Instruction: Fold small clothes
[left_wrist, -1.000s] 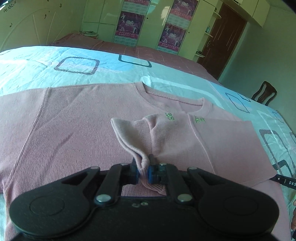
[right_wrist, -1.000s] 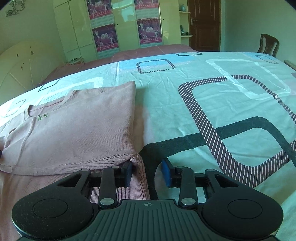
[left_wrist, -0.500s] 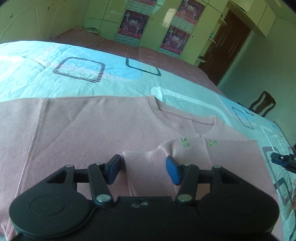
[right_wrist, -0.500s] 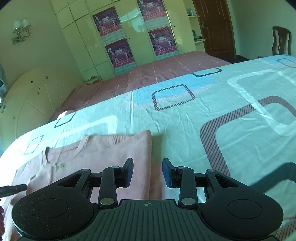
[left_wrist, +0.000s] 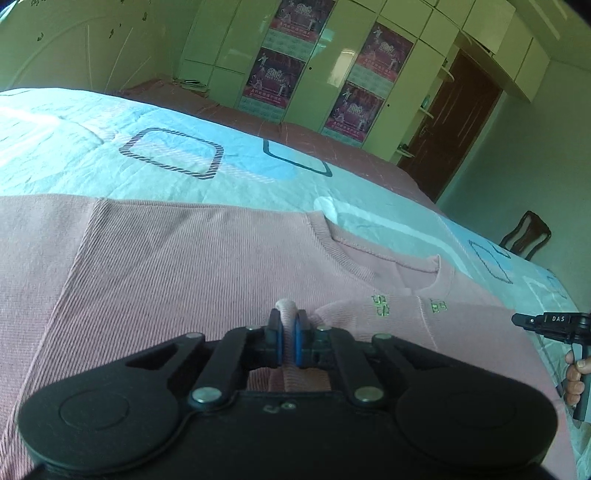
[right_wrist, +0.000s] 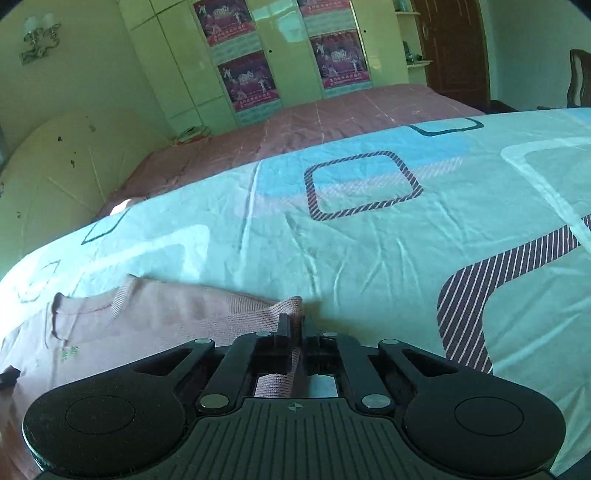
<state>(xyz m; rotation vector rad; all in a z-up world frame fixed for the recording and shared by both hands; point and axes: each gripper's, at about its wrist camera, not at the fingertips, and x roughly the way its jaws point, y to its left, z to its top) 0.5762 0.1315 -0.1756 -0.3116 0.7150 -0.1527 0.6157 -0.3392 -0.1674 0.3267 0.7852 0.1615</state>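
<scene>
A pink ribbed sweater (left_wrist: 166, 266) lies flat on the bed, its right side folded inward over the chest. My left gripper (left_wrist: 287, 332) is shut on a pinch of the folded sleeve cloth near the green lettering (left_wrist: 382, 304). My right gripper (right_wrist: 294, 330) is shut on the sweater's right folded edge (right_wrist: 288, 308); the collar (right_wrist: 88, 306) shows to its left. The right gripper's tip also shows at the right edge of the left wrist view (left_wrist: 554, 323).
The bed has a light blue sheet (right_wrist: 369, 236) with dark square outlines. A second bed with a pink cover (right_wrist: 332, 118) stands behind. Wardrobes with posters (left_wrist: 332, 74), a brown door (left_wrist: 454, 122) and a wooden chair (left_wrist: 526, 234) line the room.
Both grippers were open half a second ago and have now shut on sweater cloth. The right gripper moved forward to the folded edge near the shoulder; the left regripped the folded sleeve.
</scene>
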